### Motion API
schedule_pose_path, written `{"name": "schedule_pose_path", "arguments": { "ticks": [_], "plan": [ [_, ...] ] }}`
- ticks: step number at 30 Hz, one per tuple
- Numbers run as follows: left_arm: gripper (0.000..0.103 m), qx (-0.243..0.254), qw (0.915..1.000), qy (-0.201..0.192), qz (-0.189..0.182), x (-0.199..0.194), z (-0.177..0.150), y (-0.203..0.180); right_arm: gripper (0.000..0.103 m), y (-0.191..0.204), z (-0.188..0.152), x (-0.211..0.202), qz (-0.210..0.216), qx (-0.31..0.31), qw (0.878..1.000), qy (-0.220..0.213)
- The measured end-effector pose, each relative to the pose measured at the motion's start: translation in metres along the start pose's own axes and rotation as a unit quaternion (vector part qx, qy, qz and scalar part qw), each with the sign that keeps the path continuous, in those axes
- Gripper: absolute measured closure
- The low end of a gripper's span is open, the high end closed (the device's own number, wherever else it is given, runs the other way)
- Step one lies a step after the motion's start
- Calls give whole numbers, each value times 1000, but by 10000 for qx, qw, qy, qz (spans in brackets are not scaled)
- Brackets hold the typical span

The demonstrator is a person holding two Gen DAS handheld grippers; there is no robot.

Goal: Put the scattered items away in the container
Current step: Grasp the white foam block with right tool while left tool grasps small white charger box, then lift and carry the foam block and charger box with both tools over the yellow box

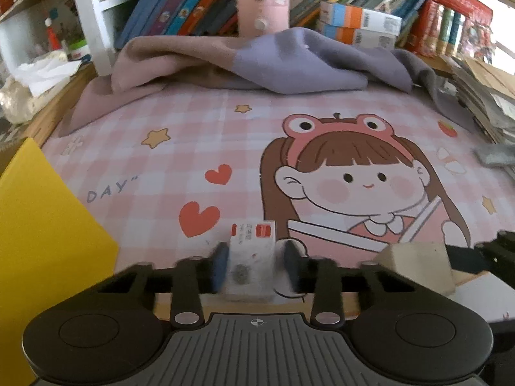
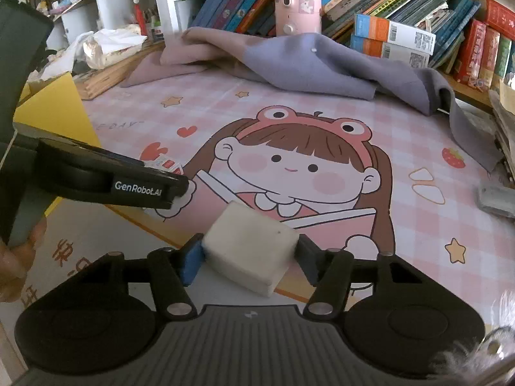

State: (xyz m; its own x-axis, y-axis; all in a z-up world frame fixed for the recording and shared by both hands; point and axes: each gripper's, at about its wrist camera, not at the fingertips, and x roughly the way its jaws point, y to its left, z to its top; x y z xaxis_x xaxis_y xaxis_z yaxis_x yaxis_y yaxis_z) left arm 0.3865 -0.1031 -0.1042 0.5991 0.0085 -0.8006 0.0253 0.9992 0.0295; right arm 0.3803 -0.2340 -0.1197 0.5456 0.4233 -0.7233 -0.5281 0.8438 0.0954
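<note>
My left gripper (image 1: 252, 268) is shut on a small white packet with red labels and a coin cell (image 1: 252, 257), held above the near edge of the pink cartoon mat (image 1: 193, 135). My right gripper (image 2: 249, 257) is shut on a cream rectangular block (image 2: 249, 252); the block also shows at the right of the left wrist view (image 1: 418, 265). A yellow box (image 1: 42, 241) stands at the left; its wall also shows in the right wrist view (image 2: 54, 109). The left gripper's body (image 2: 106, 177) reaches in from the left of the right wrist view, with the packet (image 2: 165, 164) just past it.
A crumpled grey-purple cloth (image 1: 273, 61) lies at the back of the mat. Books (image 1: 193, 3) and a pink dispenser (image 1: 262, 0) stand behind it. A grey flat object (image 2: 497, 197) lies at the mat's right edge. A white surface with orange print (image 2: 80, 257) lies below the desk edge.
</note>
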Motion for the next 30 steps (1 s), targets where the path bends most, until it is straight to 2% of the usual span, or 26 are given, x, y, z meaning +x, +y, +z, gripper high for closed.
{"name": "schedule_pose_path", "arguments": {
  "ticks": [4,7,20,30],
  "plan": [
    [75,-105,9999,51,-33,-4,-2,3,53,-2,0,-4,-3,73,10000,8],
    [75,-125,9998,-49,-157,-16,-2,3,55,-5,0,-9,-22,142,9999,-1],
    [75,-162,9976,-213,-642,-67,-13,-8,55,-8,-5,-54,-64,232,9995,-184],
    [75,-330,9943,-432,-919,-123,-31,-4,55,-3,-18,-95,48,267,9995,-189]
  ]
}}
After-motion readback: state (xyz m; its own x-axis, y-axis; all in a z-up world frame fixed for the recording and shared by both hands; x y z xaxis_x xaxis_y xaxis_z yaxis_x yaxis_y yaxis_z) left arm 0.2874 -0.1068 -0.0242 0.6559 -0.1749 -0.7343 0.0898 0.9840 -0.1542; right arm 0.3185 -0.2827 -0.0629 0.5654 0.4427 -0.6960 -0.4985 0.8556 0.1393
